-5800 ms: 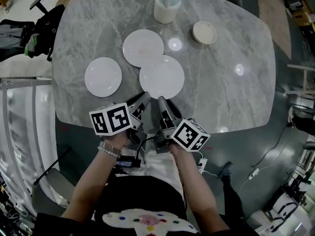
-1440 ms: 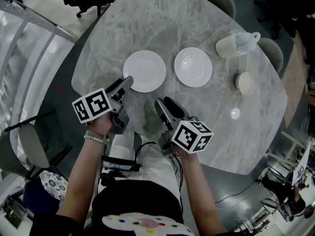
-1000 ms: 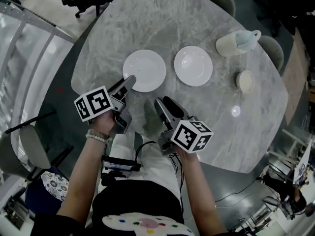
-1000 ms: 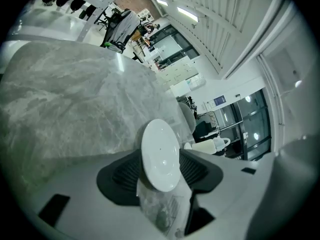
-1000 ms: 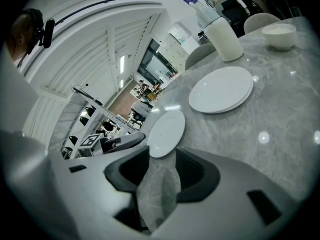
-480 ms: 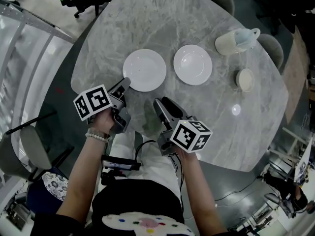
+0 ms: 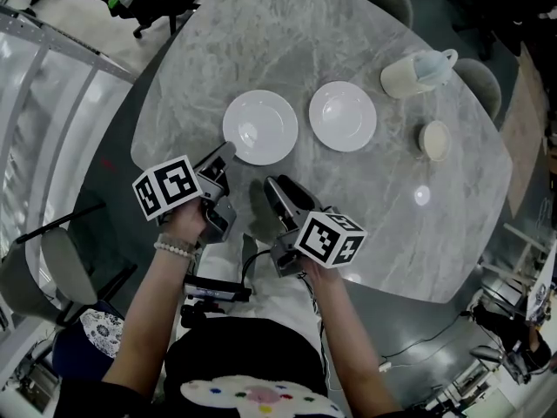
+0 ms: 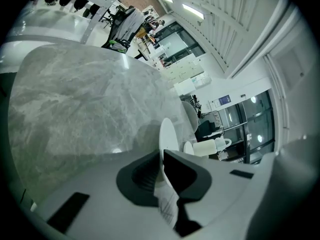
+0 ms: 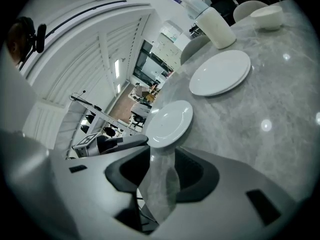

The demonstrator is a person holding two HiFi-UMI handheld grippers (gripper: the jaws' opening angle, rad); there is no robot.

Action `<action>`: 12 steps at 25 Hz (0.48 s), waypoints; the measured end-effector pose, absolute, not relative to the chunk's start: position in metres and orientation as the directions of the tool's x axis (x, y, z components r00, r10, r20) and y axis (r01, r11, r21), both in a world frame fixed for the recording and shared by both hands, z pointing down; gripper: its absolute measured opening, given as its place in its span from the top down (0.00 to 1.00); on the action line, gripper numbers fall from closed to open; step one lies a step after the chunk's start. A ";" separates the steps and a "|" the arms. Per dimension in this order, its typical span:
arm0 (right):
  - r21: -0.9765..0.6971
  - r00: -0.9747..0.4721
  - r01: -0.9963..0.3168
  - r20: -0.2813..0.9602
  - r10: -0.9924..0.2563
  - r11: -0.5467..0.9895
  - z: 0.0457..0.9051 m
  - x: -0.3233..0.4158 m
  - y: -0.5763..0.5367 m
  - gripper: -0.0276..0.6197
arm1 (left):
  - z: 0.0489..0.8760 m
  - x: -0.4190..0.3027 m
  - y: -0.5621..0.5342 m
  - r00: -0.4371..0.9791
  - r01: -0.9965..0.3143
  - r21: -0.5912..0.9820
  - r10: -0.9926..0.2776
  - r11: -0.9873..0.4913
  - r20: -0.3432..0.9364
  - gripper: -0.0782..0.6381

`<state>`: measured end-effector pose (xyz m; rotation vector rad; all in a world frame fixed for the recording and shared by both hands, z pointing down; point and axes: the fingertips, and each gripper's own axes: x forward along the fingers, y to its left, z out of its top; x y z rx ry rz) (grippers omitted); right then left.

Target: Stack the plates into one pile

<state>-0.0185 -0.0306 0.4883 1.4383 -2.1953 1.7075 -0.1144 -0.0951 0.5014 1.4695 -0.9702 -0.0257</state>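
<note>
Two white plates lie side by side on the grey marble table (image 7: 287, 42). My left gripper (image 7: 228, 150) is at the near rim of the left plate (image 7: 259, 127). Its jaws have just been closing, and the pads now pinch that rim. In the left gripper view the left plate (image 8: 167, 134) stands edge-on between the pads of my left gripper (image 8: 161, 156). The right plate (image 7: 343, 116) lies free beside it. My right gripper (image 7: 268, 185) hovers over bare table near the front edge. It is open, with only marble showing between the jaws of my right gripper (image 9: 162, 154).
A cream jug (image 7: 416, 70) with a pale blue lid stands at the far right. A small bowl (image 7: 434, 140) sits near the table's right edge. Chairs stand round the table. The table's front edge runs just under both grippers.
The left gripper's jaws have closed onto the near rim of the left plate. The right gripper has hardly moved.
</note>
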 end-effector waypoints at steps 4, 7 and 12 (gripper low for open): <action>-0.809 -0.584 -0.583 0.478 -0.656 -0.071 0.491 -0.028 -0.038 0.71 | 0.495 -0.114 -0.097 0.644 -0.523 0.836 -0.566 0.165 0.515 0.85; -0.855 -0.597 -0.506 0.441 -0.670 -0.113 0.490 -0.041 -0.044 0.71 | 0.491 -0.111 -0.098 0.650 -0.520 0.840 -0.568 0.153 0.506 0.85; -0.896 -0.609 -0.419 0.397 -0.687 -0.146 0.492 -0.057 -0.053 0.71 | 0.486 -0.109 -0.100 0.664 -0.512 0.848 -0.563 0.138 0.492 0.85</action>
